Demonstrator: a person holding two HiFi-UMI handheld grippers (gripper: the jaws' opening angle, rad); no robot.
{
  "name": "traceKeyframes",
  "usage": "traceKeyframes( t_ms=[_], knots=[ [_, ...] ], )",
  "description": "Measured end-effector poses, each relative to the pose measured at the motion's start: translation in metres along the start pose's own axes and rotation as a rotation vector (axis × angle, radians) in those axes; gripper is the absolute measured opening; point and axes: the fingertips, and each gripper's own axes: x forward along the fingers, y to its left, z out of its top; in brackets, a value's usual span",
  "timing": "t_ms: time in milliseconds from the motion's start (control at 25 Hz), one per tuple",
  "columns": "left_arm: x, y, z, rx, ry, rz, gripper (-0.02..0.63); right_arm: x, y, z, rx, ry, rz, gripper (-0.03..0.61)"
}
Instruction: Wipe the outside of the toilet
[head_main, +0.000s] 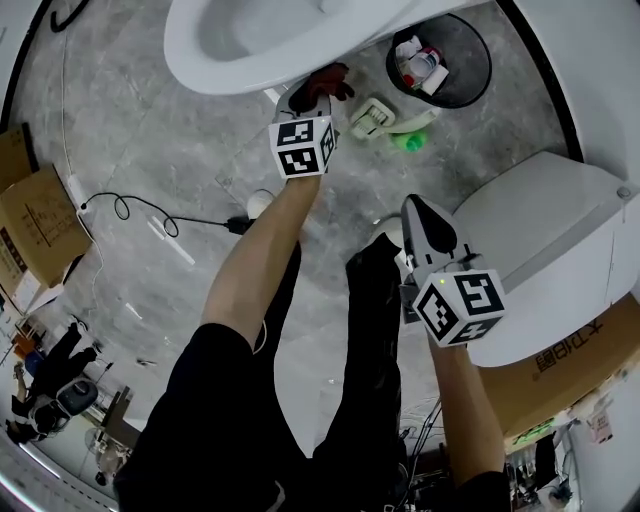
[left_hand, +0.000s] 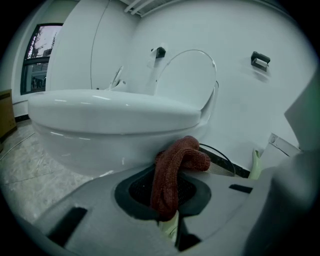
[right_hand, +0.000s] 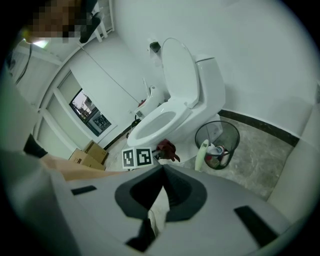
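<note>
Head view: the left claw (head_main: 312, 95) holds a red cloth (head_main: 330, 80) against the outer underside of the toilet (head_main: 230, 40) bowl. The right claw (head_main: 425, 222) hangs well apart above the floor.

Left gripper view: the jaws clamp the cloth by the bowl.

Right gripper view: the jaws are pressed together with nothing between them. The toilet and a bin (right_hand: 217, 142) lie ahead.

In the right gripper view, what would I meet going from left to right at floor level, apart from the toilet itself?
Cardboard boxes → left gripper's marker cube → red cloth → pale green bottle → black waste bin.

Left tool (head_main: 318, 95) outstretched, clamped; right tool (head_main: 425, 225) closed.
</note>
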Motion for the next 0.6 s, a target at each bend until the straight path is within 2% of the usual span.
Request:
traceKeyframes(
  t_ms=[600],
  knots=[
    [-0.064, 0.105, -0.01, -0.018, 0.044, 0.065, 0.038, 0.029, 0.079, 0.0, -0.039, 0.032, 0.016, 0.003]
  ],
)
